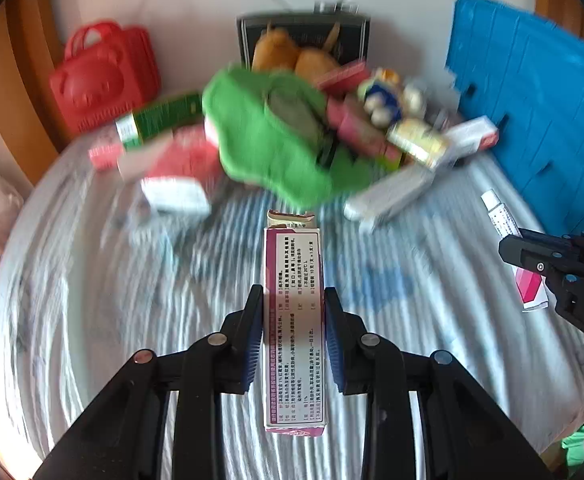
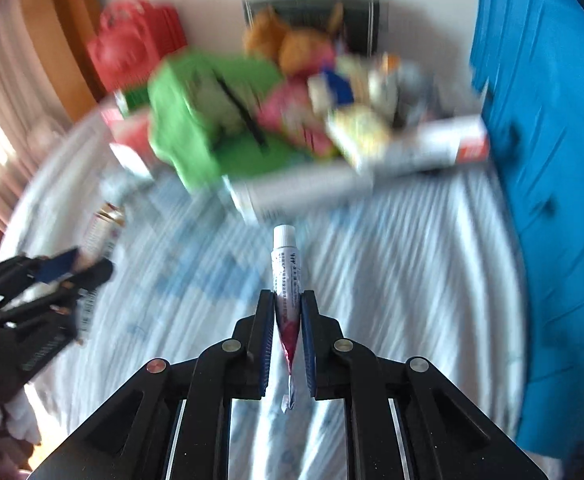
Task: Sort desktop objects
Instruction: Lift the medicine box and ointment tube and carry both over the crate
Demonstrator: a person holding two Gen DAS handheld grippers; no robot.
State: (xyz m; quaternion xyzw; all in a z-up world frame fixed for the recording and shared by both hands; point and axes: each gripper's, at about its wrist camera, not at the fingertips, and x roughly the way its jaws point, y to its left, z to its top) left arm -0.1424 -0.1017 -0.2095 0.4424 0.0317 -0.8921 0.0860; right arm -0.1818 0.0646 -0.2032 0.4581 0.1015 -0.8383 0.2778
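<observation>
My left gripper point(image 1: 294, 300) is shut on a tall white and magenta medicine box point(image 1: 294, 320) with its top flap open, held above the striped cloth. My right gripper point(image 2: 287, 304) is shut on a white ointment tube point(image 2: 285, 272) with a white cap pointing forward. In the left wrist view the right gripper point(image 1: 560, 264) shows at the right with the tube point(image 1: 500, 212). In the right wrist view the left gripper point(image 2: 63, 268) shows at the left with the box point(image 2: 101, 236).
A blurred pile lies at the back: a green cloth item point(image 1: 267, 136), pink and white boxes point(image 1: 171, 168), a long white box point(image 1: 392, 196), small toys point(image 1: 388, 100). A red bear-shaped basket point(image 1: 103, 76) stands back left, a dark bin with plush toys point(image 1: 304, 48) behind, a blue crate point(image 1: 532, 112) at right.
</observation>
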